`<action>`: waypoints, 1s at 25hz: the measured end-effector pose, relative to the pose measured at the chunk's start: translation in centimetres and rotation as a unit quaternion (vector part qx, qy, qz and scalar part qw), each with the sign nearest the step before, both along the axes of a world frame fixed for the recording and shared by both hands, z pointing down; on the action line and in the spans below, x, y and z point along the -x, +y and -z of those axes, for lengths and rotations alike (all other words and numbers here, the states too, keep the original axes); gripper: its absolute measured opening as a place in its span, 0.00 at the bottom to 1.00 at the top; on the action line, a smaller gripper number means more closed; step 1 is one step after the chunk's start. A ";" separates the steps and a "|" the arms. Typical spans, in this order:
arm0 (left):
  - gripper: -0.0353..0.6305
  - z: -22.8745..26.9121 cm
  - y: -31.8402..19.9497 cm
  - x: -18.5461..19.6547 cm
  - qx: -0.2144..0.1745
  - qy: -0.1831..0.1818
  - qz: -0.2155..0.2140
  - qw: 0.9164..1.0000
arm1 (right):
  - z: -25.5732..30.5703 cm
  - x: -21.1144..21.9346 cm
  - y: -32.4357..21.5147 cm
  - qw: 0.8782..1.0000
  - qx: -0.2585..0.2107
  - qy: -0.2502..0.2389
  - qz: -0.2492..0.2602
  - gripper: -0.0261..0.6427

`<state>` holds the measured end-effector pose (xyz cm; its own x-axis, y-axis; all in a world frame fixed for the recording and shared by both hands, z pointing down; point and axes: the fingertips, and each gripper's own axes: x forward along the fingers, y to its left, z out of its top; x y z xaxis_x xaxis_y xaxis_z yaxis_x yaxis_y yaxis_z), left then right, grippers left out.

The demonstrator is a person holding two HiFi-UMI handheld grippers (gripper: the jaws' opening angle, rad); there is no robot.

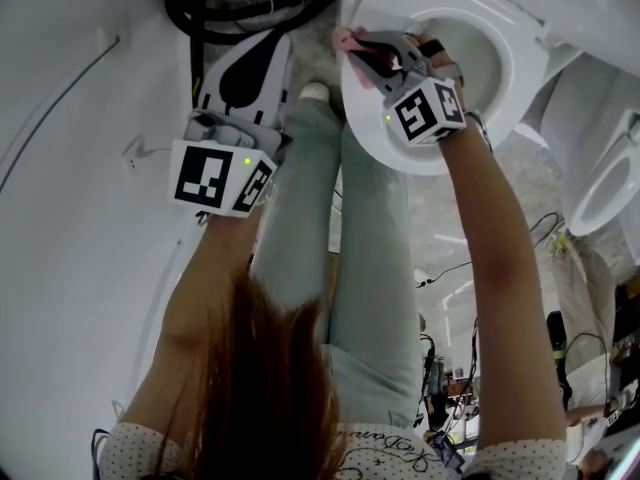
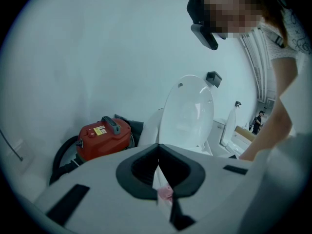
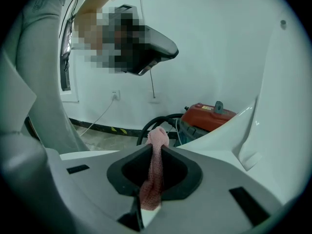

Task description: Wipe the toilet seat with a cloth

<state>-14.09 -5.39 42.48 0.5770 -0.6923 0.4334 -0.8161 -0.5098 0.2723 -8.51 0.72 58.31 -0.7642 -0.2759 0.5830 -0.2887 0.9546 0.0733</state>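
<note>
Pink cloth [image 3: 155,174] pinched in right gripper [image 1: 356,46] at white toilet seat [image 1: 400,153]; left gripper [image 2: 157,147] pressed together (red vacuum [image 2: 103,138] by wall).

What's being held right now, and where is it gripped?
The right gripper is shut on the pink cloth, pinched along its length, with one bunched end poking past the jaws. The left gripper holds nothing.

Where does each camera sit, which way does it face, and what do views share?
Head view: on the person's head, facing steeply down; legs, forearms, left gripper, and right gripper holding the cloth at the toilet seat.
Left gripper view: on that gripper, along its shut jaws toward the raised lid and red vacuum; an arm at right.
Right gripper view: on that gripper, along jaws clamped on the cloth; clothed body at left.
Shared: both gripper views show the vacuum.
</note>
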 end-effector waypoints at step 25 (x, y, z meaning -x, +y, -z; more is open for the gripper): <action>0.06 0.3 0.2 -0.8 -0.002 -0.001 -0.002 1.000 | 0.2 -2.7 -4.8 0.993 0.001 -0.016 -0.121 0.12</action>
